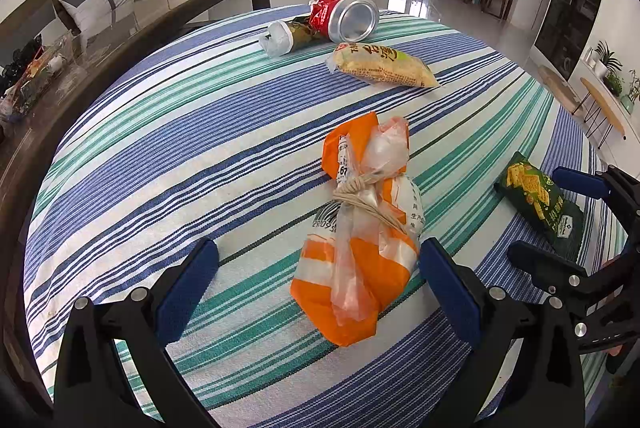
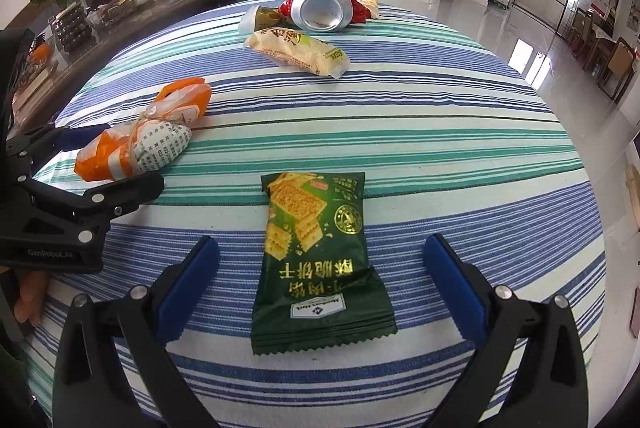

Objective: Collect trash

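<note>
Left gripper is wide open w/ the orange bag between its fingers, not clamped. Right gripper also spread apart around the green cracker pack, no pad touching. Far side of the striped cloth: yellow snack pack, crushed can & wrappers

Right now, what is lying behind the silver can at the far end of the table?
Behind the can sit a crumpled red wrapper and a pale packet. The can covers most of both, so their full shapes stay hidden.
</note>
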